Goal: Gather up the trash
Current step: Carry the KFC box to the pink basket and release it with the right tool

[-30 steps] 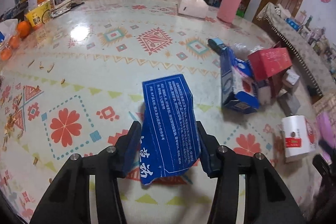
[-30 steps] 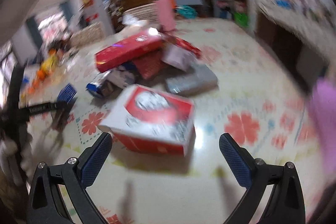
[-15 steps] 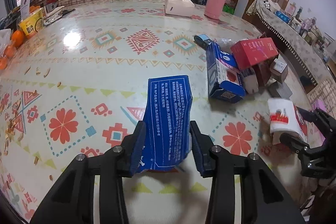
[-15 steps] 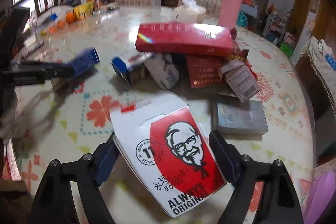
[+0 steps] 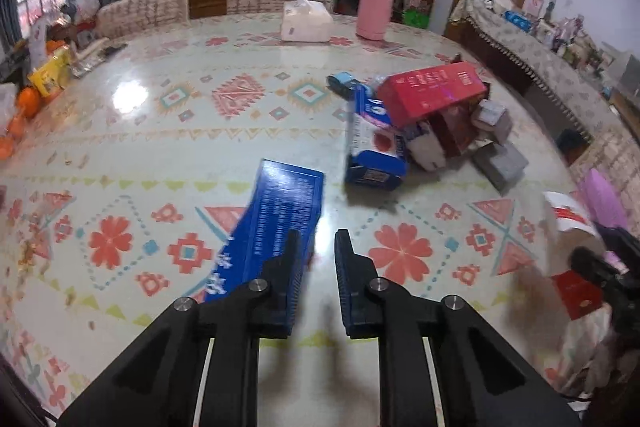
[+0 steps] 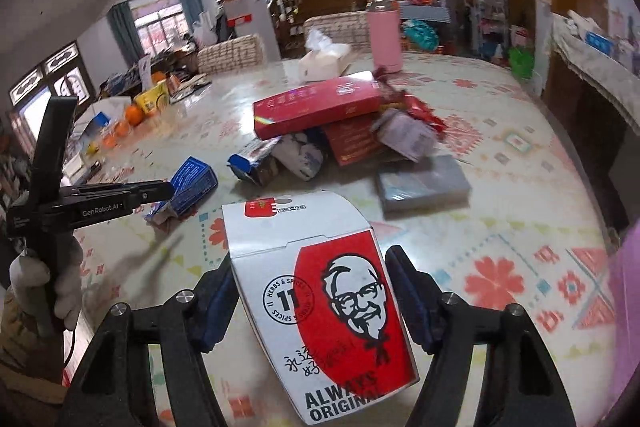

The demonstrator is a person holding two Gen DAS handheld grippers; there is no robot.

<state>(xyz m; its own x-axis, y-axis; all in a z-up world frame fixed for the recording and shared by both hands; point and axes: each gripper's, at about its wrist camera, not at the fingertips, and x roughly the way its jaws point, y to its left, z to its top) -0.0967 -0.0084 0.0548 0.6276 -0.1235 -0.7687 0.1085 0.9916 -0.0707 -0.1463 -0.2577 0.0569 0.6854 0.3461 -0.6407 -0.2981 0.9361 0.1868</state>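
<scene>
Trash on the bench [image 5: 200,147] is mostly boxes, and I count them one by one. One blue carton [image 5: 280,211] lies near the middle, at the near side. One white and red carton [image 6: 304,227] is at the near right. Further right is a pile: one long red box [image 5: 432,91] on top, one blue and white carton [image 5: 372,147] at its left side, one grey flat box [image 5: 500,163] at its near right side, and some smaller packets that I cannot count well. At the far edge stand one pink bottle [image 5: 376,11] and one tissue pack [image 5: 306,23], with two chairs [image 5: 144,11] behind them.

There are two grippers. The left hand-held gripper [image 5: 318,235] has its jaws closed down to a narrow gap and nothing is between them; the blue carton lies just outside its left finger. The right hand-held gripper [image 6: 308,263] is closing its jaws, the white and red carton is between them, and both pads seem to touch its sides.

Only the left view shows that the gap of the left jaws is empty; there the right hand-held gripper is only a blurred shape at the right edge. Only the right view shows the gloved hand [image 6: 44,287] that holds the left hand-held gripper, and the printed front of the white and red carton.
</scene>
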